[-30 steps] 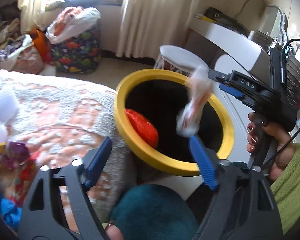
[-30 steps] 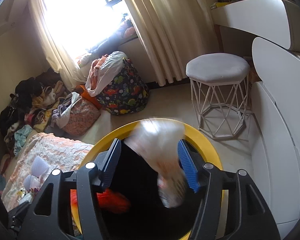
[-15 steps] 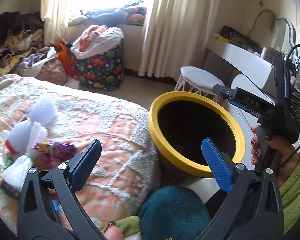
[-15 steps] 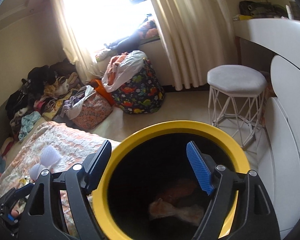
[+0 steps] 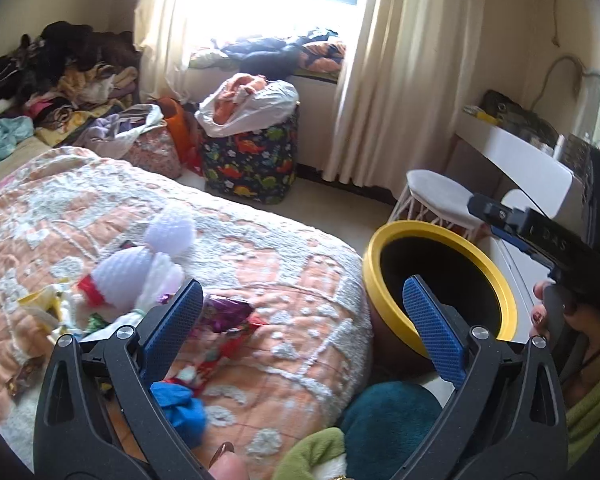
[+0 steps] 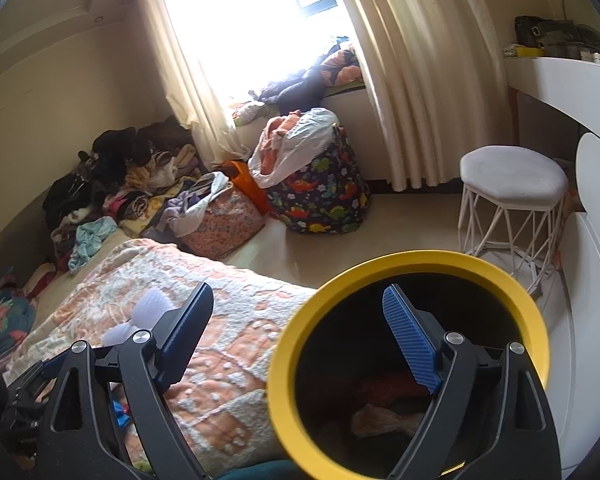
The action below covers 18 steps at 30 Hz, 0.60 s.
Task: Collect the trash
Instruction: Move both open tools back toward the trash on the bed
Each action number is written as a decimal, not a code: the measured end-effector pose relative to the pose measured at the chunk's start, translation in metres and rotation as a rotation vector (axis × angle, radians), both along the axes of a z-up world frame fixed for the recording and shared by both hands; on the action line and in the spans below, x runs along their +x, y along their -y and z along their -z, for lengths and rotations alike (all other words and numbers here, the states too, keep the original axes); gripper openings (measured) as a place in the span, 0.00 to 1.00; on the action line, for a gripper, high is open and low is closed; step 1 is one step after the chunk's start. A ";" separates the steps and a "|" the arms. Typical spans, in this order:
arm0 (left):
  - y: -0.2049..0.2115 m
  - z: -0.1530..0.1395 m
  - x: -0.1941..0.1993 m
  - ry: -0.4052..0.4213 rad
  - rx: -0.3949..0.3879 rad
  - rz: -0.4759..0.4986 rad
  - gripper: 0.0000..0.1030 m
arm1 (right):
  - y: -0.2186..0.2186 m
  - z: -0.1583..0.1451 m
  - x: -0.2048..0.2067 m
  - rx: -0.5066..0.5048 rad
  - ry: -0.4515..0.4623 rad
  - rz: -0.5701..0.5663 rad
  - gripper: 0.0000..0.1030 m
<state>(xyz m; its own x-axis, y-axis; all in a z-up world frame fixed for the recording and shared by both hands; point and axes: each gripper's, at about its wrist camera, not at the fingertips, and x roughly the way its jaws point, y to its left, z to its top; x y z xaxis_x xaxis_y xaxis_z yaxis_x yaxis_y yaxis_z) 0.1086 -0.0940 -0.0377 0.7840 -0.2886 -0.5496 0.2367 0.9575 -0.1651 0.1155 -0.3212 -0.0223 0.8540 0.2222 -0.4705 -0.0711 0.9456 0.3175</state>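
Wrapper now lies in the yellow-rimmed bin point(image 6: 500, 276); both grippers, left point(image 5: 302, 320) and right point(image 6: 300, 336), have opened their fingers wide and empty, so bed point(image 5: 292, 248) litter comes next.

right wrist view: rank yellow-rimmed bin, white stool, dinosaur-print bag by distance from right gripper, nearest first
1. yellow-rimmed bin: directly under the open right gripper, lower right, trash inside.
2. white stool: on the floor beyond the bin, right side.
3. dinosaur-print bag: by the curtain under the window, centre; looks a little farther than the stool, but the margin is small.
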 end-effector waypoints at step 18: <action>-0.057 -0.004 -0.003 0.016 -0.032 -0.136 0.89 | -0.065 -0.010 -0.015 -0.021 0.008 -0.162 0.84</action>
